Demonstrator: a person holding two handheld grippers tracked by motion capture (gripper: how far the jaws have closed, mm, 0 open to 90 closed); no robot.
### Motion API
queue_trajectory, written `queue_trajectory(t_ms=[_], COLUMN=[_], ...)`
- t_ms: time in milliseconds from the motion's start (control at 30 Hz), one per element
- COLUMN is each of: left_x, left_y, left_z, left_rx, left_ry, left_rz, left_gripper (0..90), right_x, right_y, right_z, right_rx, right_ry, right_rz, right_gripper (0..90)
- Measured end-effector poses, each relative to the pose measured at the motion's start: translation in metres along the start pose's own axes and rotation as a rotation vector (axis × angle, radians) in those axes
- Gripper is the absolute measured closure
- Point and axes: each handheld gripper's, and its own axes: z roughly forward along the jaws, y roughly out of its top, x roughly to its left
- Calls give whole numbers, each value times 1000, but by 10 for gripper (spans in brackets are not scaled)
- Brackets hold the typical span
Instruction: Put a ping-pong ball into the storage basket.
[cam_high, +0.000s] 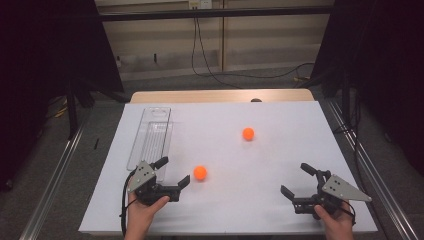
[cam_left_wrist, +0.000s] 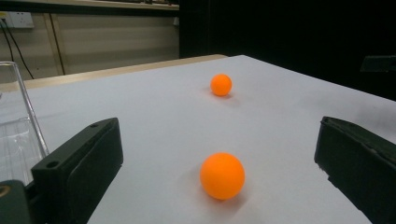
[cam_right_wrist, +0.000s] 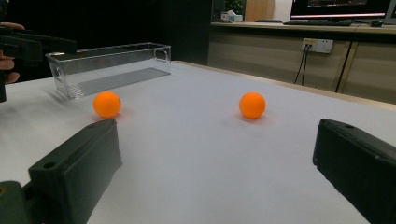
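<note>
At the table's left edge in the high view lies a long clear plastic bin (cam_high: 150, 137), thin-walled, with a ribbed floor. The right gripper view shows it from the side, with upright walls and a handle cut-out at each end, which the high view flattens.

Just in front of the bin the left gripper (cam_high: 172, 172) is held low over the white, matte table (cam_high: 270, 115), its blocky black fingers (cam_high: 184, 181) spread wide and gripping nothing. The near orange ball (cam_high: 200, 172), smooth and round, sits on the table just beyond the fingertips, slightly right of the opening. From the left gripper view it looks centred between the two fingers, close in, and untouched.

The far orange ball (cam_high: 248, 133) rests nearer the table's middle, well apart from both grippers.

At the right, the right gripper (cam_high: 295, 179) is held near the front edge, its fingers (cam_high: 287, 191) also spread apart with nothing between them. A grey three-cornered plate (cam_high: 345, 189) tops it.
</note>
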Motion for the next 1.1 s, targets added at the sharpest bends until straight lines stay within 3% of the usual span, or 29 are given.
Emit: queue_trajectory(t_ms=[1100], left_x=[-9], left_y=[2], left_z=[20], left_rx=[92], left_ry=[-26], left_rz=[-5], left_gripper=[12], right_x=[0], right_y=[0], right_z=[0], right_rx=[-1], right_ry=[-3], right_rz=[-1], right_gripper=[6])
